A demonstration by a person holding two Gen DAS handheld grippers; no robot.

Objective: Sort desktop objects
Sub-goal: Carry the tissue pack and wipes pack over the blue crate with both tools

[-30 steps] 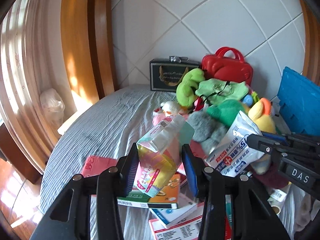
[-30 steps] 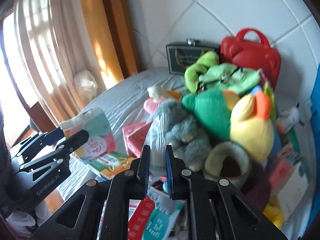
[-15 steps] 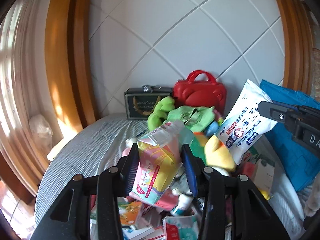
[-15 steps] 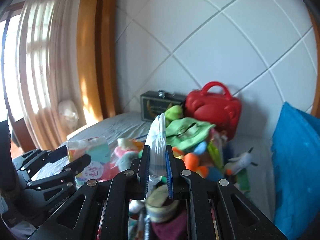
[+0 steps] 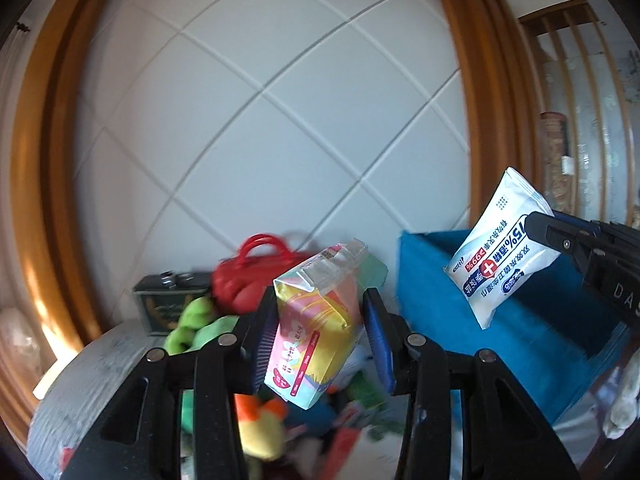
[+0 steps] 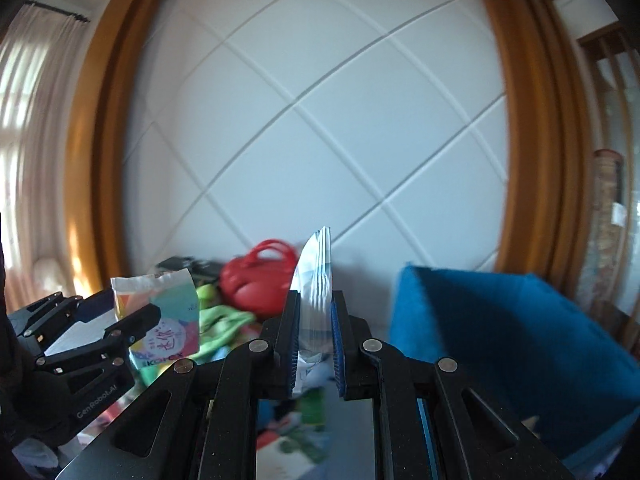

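2 packs are aloft: left gripper (image 5: 320, 336) clamps a pastel paper tissue pack (image 5: 316, 332), right gripper (image 6: 314, 344) pinches a flat white wipes sachet (image 5: 500, 256) edge-on. Advise steady grips, separate paths, release low inside the blue fabric bin (image 6: 500, 332)

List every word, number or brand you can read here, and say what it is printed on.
"GenRobot.AI": side of the left gripper.
"DAS", cut off at the frame edge: body of the right gripper.
"15%" and "99%": white wipes pack; its Chinese characters are too skewed to read.
Colourful pack: print too blurred.
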